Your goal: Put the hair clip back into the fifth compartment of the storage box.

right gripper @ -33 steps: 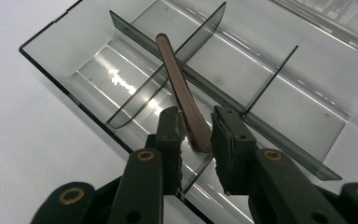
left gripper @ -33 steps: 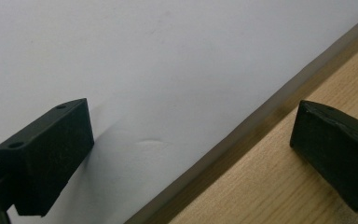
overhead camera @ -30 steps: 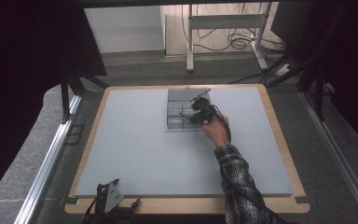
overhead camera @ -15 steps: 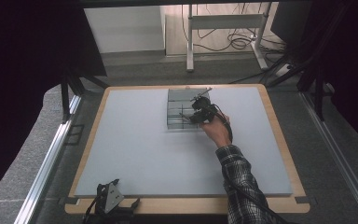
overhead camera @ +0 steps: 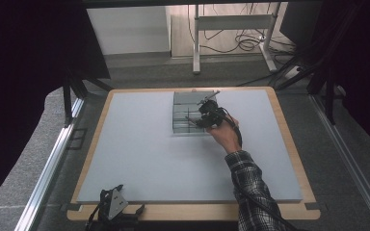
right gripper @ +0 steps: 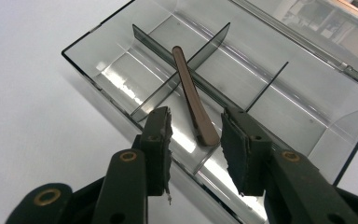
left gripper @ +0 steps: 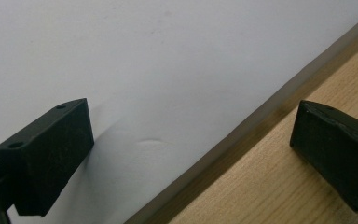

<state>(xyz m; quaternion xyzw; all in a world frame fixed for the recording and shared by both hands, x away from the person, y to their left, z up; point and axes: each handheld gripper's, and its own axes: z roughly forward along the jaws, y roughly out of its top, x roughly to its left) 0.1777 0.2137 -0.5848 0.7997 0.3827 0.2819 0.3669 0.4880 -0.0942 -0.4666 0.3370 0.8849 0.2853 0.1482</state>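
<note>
In the right gripper view the clear divided box (right gripper: 242, 88) runs off the right edge and its near wall is covered by the gripper's own jaws, while in the high view the wooden stick (a thin sliver there) is too small to make out.

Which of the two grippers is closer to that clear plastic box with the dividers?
The right gripper. It hovers at the clear plastic divided box, jaws open around a flat wooden stick. The left gripper lies at the table's near edge, far off.
</note>
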